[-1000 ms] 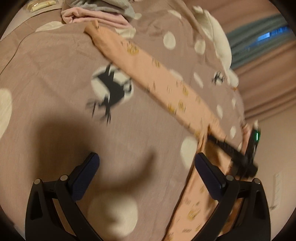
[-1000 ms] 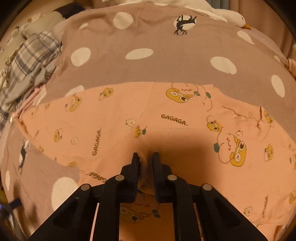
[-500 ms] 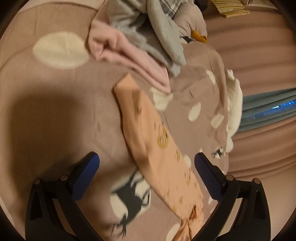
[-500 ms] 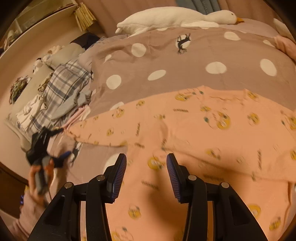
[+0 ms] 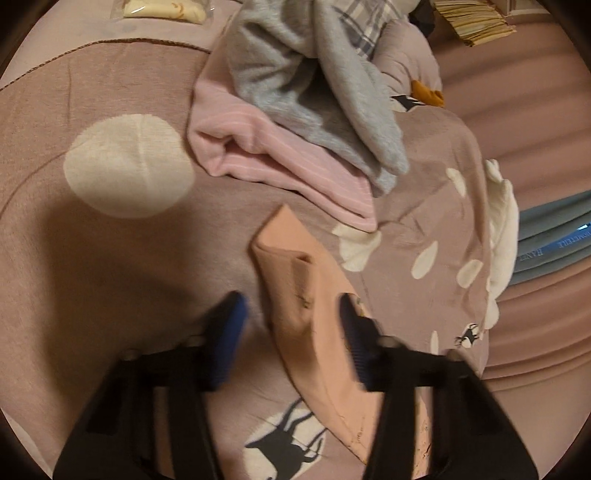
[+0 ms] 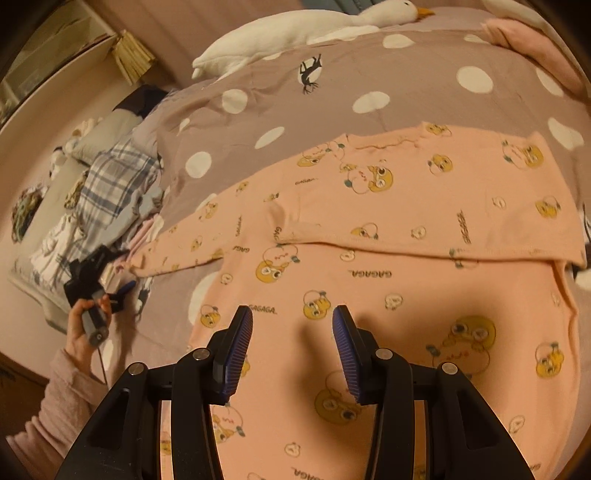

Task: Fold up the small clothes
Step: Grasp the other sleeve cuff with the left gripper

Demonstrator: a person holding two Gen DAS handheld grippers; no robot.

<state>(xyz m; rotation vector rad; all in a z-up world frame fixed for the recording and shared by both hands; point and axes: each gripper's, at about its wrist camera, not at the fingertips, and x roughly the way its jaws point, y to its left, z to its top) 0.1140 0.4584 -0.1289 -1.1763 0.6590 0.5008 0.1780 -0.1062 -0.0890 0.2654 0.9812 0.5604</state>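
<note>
A peach shirt with yellow cartoon prints (image 6: 388,258) lies flat on the dotted bedspread, one side folded over the body. Its long sleeve (image 6: 192,243) stretches left. My right gripper (image 6: 291,350) is open and empty, hovering over the shirt's lower body. In the left wrist view the sleeve (image 5: 314,295) runs between the pads of my left gripper (image 5: 291,325), which is open with the cuff end just ahead of it. The left gripper also shows in the right wrist view (image 6: 99,284), held in a hand by the sleeve's end.
A pink garment (image 5: 266,158) and a grey one (image 5: 321,85) are piled just beyond the cuff. A plaid cloth pile (image 6: 110,192) lies at the bed's left. A white goose plush (image 6: 295,33) lies along the far edge. The brown spotted bedspread (image 5: 110,240) covers the bed.
My right gripper let go of the shirt, opened and pulled back. My left gripper travelled along the sleeve to its cuff end and its jaws have narrowed around it.
</note>
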